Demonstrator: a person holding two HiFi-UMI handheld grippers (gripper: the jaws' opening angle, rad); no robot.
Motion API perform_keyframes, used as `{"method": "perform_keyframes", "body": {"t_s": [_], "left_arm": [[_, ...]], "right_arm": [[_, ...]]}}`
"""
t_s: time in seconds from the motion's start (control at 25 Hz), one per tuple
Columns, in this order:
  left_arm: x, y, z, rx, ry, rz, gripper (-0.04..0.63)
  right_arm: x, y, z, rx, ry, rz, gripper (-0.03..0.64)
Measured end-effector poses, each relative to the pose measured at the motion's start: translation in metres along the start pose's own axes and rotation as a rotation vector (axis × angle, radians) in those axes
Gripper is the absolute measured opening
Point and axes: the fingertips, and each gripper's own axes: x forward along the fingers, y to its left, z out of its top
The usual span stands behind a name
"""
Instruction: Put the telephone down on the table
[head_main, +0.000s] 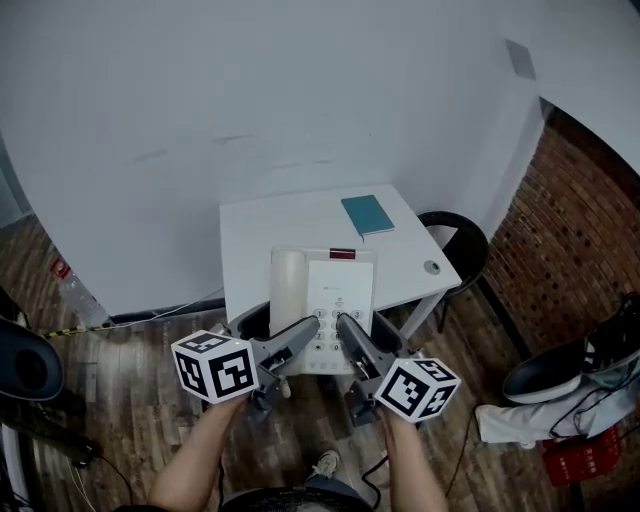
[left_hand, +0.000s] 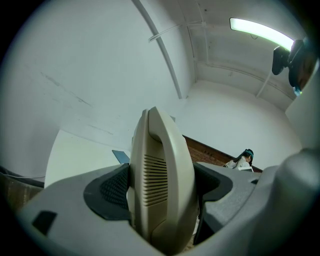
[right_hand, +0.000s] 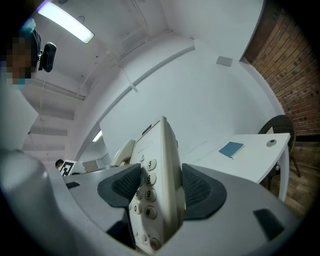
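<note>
A cream desk telephone (head_main: 320, 300) with its handset on the left and a keypad hangs in the air over the near edge of the small white table (head_main: 260, 235). My left gripper (head_main: 308, 332) is shut on the telephone's handset side (left_hand: 162, 185). My right gripper (head_main: 345, 325) is shut on the keypad side (right_hand: 157, 185), with the number keys showing between its pads. Both grippers hold the telephone's near edge from below.
A teal notebook (head_main: 367, 214) lies at the table's far right, also seen in the right gripper view (right_hand: 231, 149). A small round object (head_main: 431, 267) sits near the right edge. A black chair (head_main: 455, 235) stands right of the table. A white wall is behind.
</note>
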Motion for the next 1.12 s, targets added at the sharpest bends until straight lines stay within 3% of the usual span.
{"method": "perform_keyframes", "body": {"t_s": [0.28,0.8,1.12], "left_arm": [[0.079,-0.025,0.003,0.005,0.0,0.032,0.39],[0.102,-0.004,-0.007,0.016,-0.035,0.044,0.39],[0.146,0.029,0.017,-0.011,-0.046,0.06,0.39]], "right_arm": [[-0.007,-0.068,0.049,0.022,0.001,0.022,0.258],[0.01,-0.096,0.044,0.002,0.003,0.055,0.258],[0.059,-0.128,0.066,-0.004,0.035,0.062,0.257]]}}
